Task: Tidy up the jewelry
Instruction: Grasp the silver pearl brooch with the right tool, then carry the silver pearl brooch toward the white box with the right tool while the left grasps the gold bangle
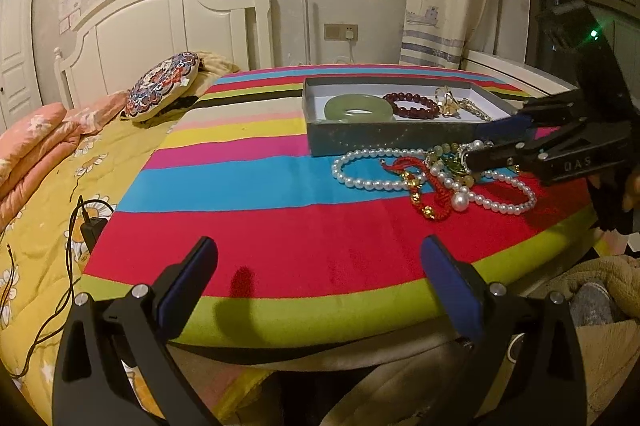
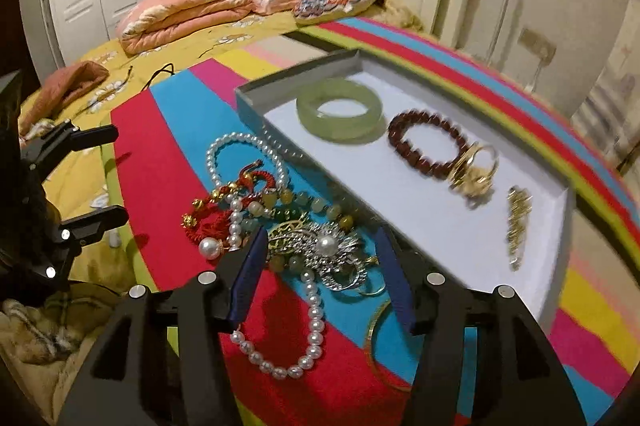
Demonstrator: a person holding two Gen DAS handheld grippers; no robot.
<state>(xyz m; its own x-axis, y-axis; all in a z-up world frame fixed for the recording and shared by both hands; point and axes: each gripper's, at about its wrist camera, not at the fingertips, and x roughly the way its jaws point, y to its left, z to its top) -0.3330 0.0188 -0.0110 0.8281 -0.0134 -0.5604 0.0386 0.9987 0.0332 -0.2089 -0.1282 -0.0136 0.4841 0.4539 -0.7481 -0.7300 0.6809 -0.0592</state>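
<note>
A grey box (image 1: 360, 138) (image 2: 256, 106) with a white floor holds a green jade bangle (image 1: 357, 107) (image 2: 339, 109), a dark red bead bracelet (image 1: 412, 104) (image 2: 424, 142), gold rings (image 2: 474, 170) and a gold chain (image 2: 518, 222). In front of it lies a tangled pile: a pearl necklace (image 1: 360, 182) (image 2: 316, 322), a red cord bracelet (image 1: 424, 186) (image 2: 212, 222), a silver brooch (image 2: 332, 250) and a gold bangle (image 2: 374, 346). My right gripper (image 2: 320, 266) (image 1: 480, 146) is open, its fingers on either side of the brooch. My left gripper (image 1: 320, 274) is open and empty over the near red stripe.
The jewelry sits on a striped cloth (image 1: 260, 186) (image 2: 160, 146) over a bed with a yellow quilt (image 1: 48, 186). A round patterned cushion (image 1: 162, 86), folded pink bedding (image 2: 180, 10), a black charger and cable (image 1: 90, 226) and a white headboard (image 1: 160, 26) lie beyond.
</note>
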